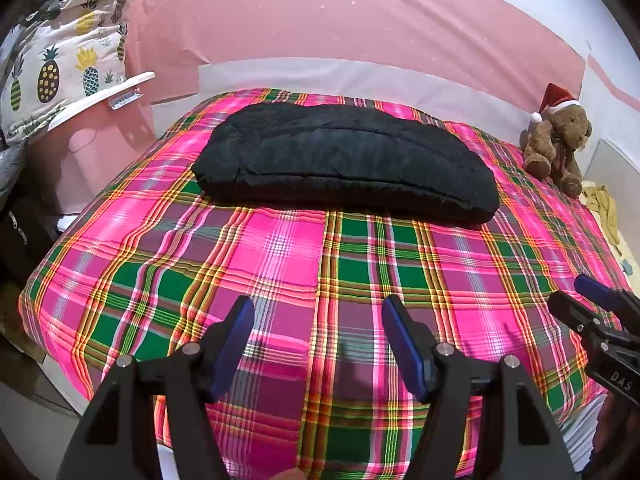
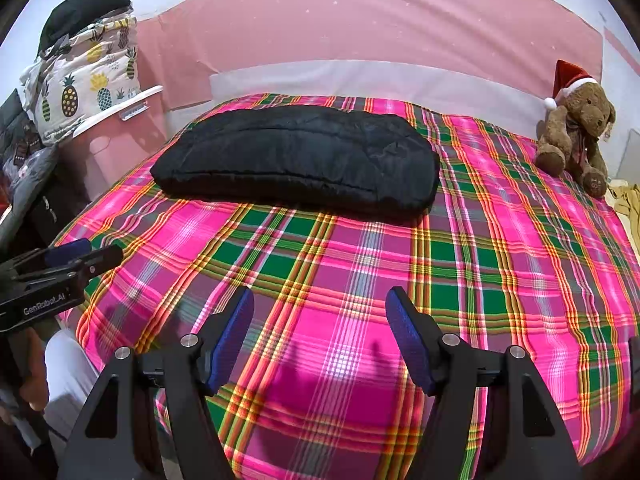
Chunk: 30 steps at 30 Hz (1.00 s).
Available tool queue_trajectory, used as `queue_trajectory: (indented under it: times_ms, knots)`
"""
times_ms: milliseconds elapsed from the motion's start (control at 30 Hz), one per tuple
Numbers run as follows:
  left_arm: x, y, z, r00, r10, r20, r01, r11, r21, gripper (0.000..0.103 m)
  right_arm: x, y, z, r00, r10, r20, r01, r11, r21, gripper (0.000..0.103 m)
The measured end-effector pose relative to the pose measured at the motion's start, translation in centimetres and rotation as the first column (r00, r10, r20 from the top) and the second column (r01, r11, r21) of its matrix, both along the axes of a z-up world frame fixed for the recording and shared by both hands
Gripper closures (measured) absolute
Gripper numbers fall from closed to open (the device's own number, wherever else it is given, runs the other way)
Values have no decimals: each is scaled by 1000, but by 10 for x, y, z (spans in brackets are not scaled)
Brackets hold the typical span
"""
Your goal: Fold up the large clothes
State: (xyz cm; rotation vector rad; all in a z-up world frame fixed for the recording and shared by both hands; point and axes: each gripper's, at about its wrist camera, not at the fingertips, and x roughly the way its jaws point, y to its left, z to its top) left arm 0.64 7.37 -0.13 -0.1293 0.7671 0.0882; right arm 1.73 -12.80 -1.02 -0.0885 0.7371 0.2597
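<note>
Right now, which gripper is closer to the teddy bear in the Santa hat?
Right. The right gripper hovers open toward the side of the bed where the teddy bear sits; the left gripper, also open, is farther across.

A folded black jacket (image 1: 344,160) lies across the far half of the plaid bed (image 1: 280,264). The left claw (image 1: 318,312) hovers wide apart over bare cover (a teddy bear (image 1: 558,140) sits far right).

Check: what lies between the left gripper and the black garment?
Only bare plaid bedcover lies between left gripper and black garment, in both views.
</note>
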Motion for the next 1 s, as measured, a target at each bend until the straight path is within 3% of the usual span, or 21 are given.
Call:
queue_trajectory:
  times_ms: [1000]
  knots:
    - [-2,-6,-1,1000,24,11,-25,999,47,35,0,-2,-3,1000,5,-9,-5,1000,-2,35]
